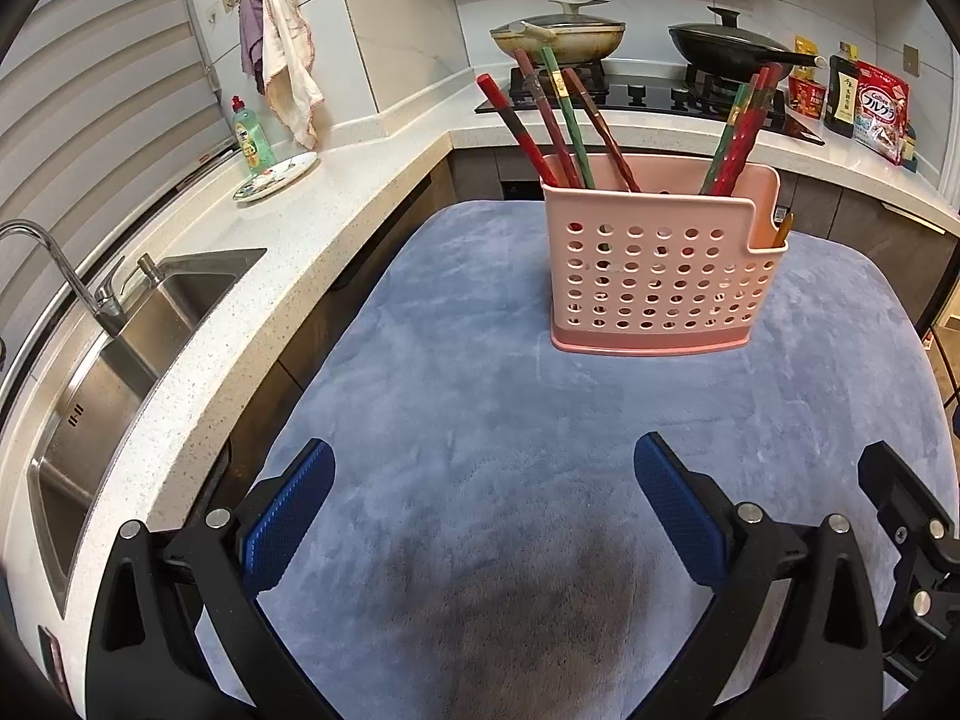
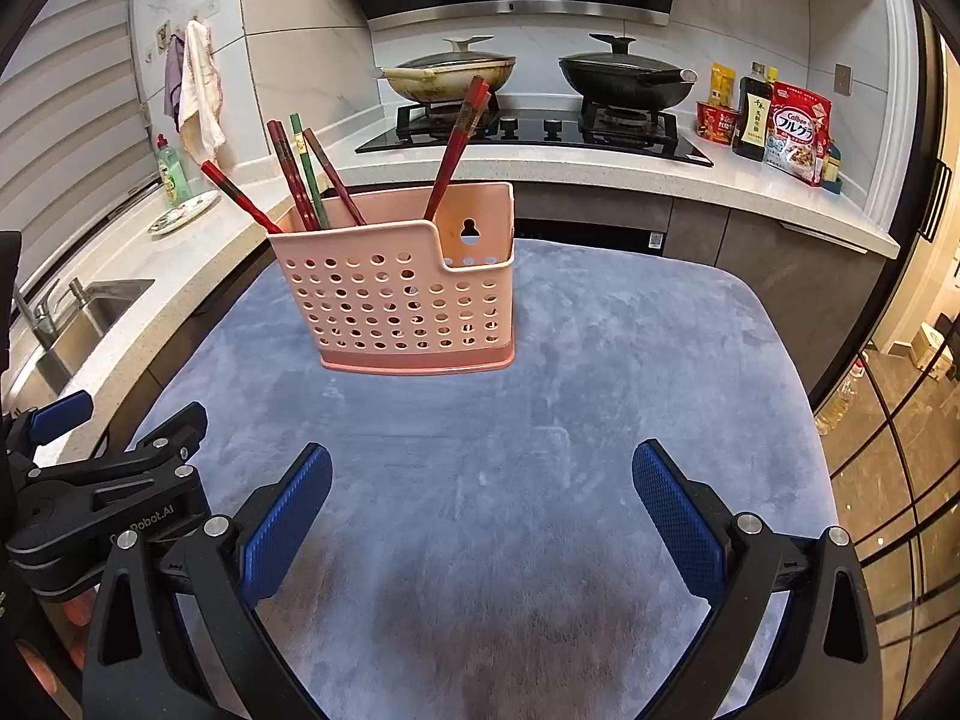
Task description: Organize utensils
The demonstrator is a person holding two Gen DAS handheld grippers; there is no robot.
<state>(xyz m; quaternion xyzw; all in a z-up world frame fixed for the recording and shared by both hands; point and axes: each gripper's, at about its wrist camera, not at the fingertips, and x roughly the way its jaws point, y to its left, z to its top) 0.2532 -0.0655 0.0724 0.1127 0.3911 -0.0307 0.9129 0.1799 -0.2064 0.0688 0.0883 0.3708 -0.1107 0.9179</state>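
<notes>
A pink perforated utensil holder [image 1: 654, 276] stands upright on a blue-grey plush mat [image 1: 456, 396]. It also shows in the right wrist view [image 2: 402, 300]. Several red, brown and green chopsticks [image 1: 558, 120] stick out of its left part, and a few more [image 1: 744, 126] lean at its right. My left gripper [image 1: 480, 510] is open and empty, low over the mat, short of the holder. My right gripper [image 2: 480, 510] is open and empty, likewise short of the holder. The left gripper's body [image 2: 108, 492] shows at the left of the right wrist view.
A white counter [image 1: 288, 252] with a steel sink [image 1: 138, 348] runs along the left. A dish soap bottle [image 1: 252, 135] and a plate [image 1: 276, 177] stand behind it. A stove with two pans [image 2: 540, 78] and food packets [image 2: 792, 132] is at the back.
</notes>
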